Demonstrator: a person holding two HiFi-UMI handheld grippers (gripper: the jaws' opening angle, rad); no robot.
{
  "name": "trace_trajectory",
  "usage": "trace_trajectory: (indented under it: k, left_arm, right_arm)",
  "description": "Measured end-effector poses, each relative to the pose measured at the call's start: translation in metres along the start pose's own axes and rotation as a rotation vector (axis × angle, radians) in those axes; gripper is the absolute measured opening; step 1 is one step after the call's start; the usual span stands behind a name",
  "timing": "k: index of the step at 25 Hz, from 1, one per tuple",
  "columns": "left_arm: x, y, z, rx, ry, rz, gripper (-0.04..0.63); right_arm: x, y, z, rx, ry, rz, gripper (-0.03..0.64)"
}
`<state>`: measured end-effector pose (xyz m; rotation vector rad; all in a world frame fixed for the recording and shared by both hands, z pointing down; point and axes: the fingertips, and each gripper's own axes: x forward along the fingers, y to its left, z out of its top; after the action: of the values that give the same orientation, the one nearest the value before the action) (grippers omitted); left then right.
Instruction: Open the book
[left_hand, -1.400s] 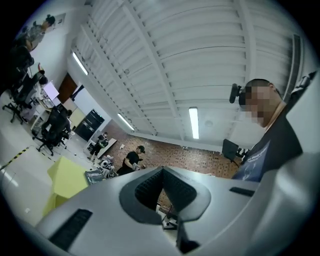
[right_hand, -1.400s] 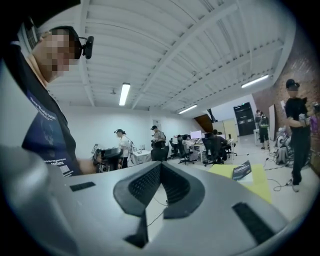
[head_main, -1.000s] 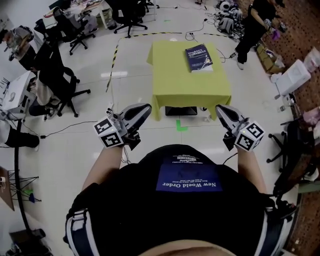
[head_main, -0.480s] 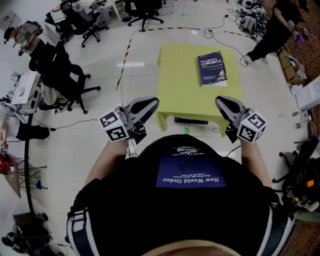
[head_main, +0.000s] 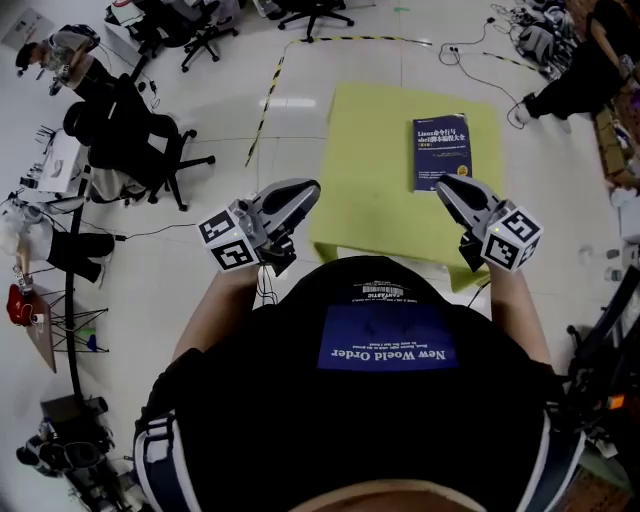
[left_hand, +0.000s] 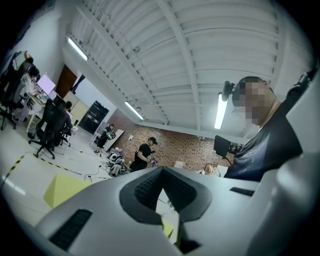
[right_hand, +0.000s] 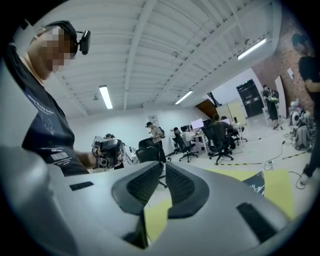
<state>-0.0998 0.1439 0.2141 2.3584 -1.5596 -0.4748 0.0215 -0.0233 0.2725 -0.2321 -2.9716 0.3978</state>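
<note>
A dark blue book (head_main: 440, 150) lies shut, cover up, on the right part of a low table with a yellow-green cloth (head_main: 370, 170). My left gripper (head_main: 306, 189) hangs at the table's near left edge, its jaws shut and empty; in the left gripper view (left_hand: 161, 170) the pads meet. My right gripper (head_main: 446, 184) hovers just short of the book's near edge. Its jaws have just been opening: the right gripper view (right_hand: 163, 165) shows a narrow gap with nothing in it. A corner of the book (right_hand: 257, 182) shows there on the cloth (right_hand: 277, 192).
Black office chairs (head_main: 140, 150) stand on the white floor to the left. Black-and-yellow tape (head_main: 265, 100) runs along the floor behind the table. A person in black (head_main: 585, 65) stands at the far right among cables. A brick wall closes the room.
Both grippers have moved forward toward the table, which now sits much closer in the head view. The right gripper's tip has reached the book's near edge.
</note>
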Motion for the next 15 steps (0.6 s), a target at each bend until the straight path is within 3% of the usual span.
trace_trajectory:
  k: [3, 9, 15]
  left_arm:
    - [0.009, 0.034, 0.001, -0.027, 0.008, -0.044, -0.003]
    - [0.024, 0.108, 0.020, -0.028, 0.055, -0.210, -0.003]
    - [0.046, 0.171, 0.021, -0.050, 0.171, -0.376, -0.003]
  right_arm:
    - [0.013, -0.023, -0.002, 0.022, 0.008, -0.063, 0.014]
    - [0.051, -0.054, 0.000, 0.050, 0.029, -0.250, 0.023]
    - [0.059, -0.087, -0.002, 0.173, -0.015, -0.461, 0.026]
